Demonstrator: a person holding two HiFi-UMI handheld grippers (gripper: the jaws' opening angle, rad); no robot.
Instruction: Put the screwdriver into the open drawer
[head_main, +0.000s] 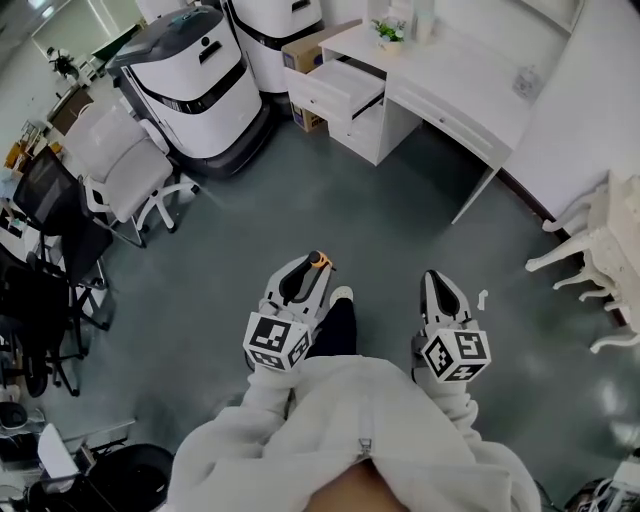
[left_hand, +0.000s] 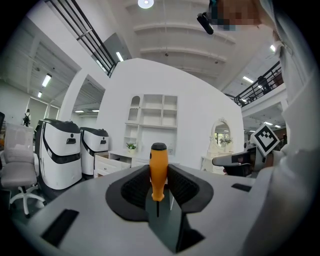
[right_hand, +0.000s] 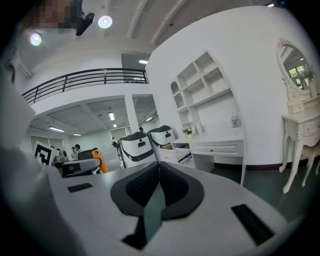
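Note:
My left gripper (left_hand: 158, 175) is shut on the screwdriver (left_hand: 158, 171), whose orange handle with a black cap stands upright between the pads. In the head view that handle (head_main: 319, 261) pokes out at the tip of the left gripper (head_main: 312, 268), above the grey floor. My right gripper (right_hand: 159, 176) is shut with nothing in it; the head view shows the right gripper (head_main: 438, 285) beside the left one. The open drawer (head_main: 337, 89) juts from the white desk (head_main: 440, 80) far ahead, and shows small in the left gripper view as the drawer (left_hand: 107, 162).
Two large white and black machines (head_main: 200, 85) stand left of the desk. A white office chair (head_main: 125, 170) and dark chairs (head_main: 50, 250) are at the left. A white dressing table with curved legs (head_main: 600, 250) is at the right. Grey floor (head_main: 330, 210) lies between me and the desk.

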